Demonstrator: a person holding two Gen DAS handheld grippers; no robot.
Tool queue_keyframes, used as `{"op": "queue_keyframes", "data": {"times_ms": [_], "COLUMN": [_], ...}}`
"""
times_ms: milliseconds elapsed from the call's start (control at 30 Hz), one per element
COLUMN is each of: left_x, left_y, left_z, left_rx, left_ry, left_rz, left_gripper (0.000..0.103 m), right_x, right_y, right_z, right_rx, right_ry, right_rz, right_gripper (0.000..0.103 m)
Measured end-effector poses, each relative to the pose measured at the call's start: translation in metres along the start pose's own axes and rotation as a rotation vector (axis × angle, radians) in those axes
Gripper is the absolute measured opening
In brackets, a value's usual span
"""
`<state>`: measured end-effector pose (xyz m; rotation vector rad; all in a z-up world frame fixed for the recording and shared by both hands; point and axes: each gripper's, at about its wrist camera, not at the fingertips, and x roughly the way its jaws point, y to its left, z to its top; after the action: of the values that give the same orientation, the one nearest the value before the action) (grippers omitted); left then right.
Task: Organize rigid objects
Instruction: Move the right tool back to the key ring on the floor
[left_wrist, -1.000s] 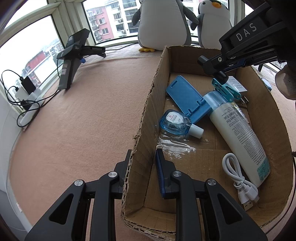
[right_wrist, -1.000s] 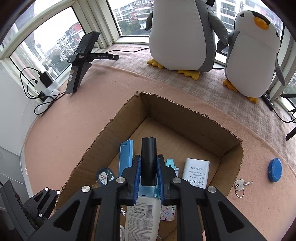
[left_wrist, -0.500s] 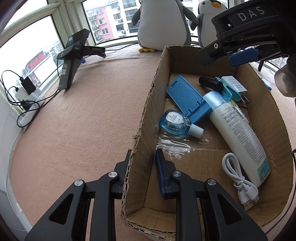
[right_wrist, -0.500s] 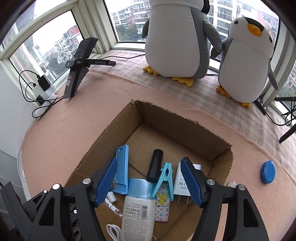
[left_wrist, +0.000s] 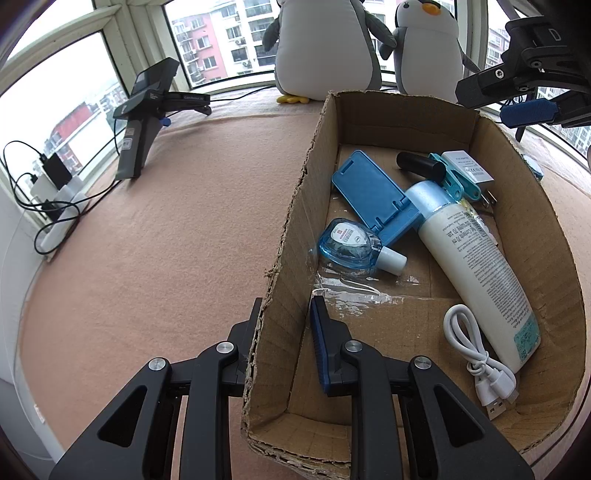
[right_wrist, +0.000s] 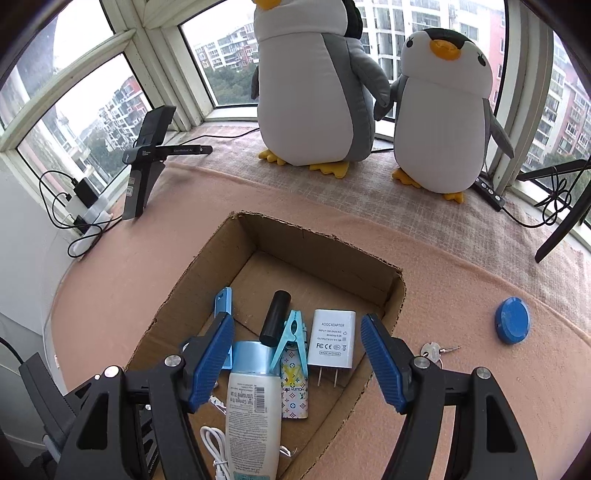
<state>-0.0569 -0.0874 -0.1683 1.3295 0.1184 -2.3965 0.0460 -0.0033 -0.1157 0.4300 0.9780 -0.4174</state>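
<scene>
The right tongs (right_wrist: 297, 356) have let go of the black tube (right_wrist: 275, 323), which now lies in the cardboard box (left_wrist: 291, 236) near its far wall, against the lotion bottle (right_wrist: 253, 406); that item looks stowed. Those tongs hang wide and empty above the box, tilted down. The left tongs (left_wrist: 286, 332) stay clamped on the box's near-left wall, steadying it.

Pinkish cloth-covered surface (right_wrist: 155, 266) carries open cardboard box (right_wrist: 325, 247), blue round lid (right_wrist: 511, 325), keys (right_wrist: 436, 350), black stand (right_wrist: 147, 162), two plush penguins (right_wrist: 314, 85).
</scene>
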Motion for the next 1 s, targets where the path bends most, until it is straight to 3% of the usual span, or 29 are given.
{"op": "queue_keyframes", "data": {"times_ms": [767,933,1000], "left_x": [0.000,0.000,0.000], "left_y": [0.000,0.000,0.000], "left_z": [0.000,0.000,0.001], "left_rx": [-0.003,-0.004,-0.004], "left_ry": [0.000,0.001,0.001], "left_rz": [0.002,0.002,0.003], "left_gripper": [0.020,0.020,0.020], "right_x": [-0.040,-0.039,-0.036], "right_y": [-0.106,-0.112,-0.106], "right_z": [-0.030,-0.040,-0.044], "right_rx": [0.201,0.122,0.043], "right_ry": [-0.034,-0.027,-0.013], "right_rz": [-0.037,-0.039,-0.060], "right_gripper": [0.069,0.068,0.062]}}
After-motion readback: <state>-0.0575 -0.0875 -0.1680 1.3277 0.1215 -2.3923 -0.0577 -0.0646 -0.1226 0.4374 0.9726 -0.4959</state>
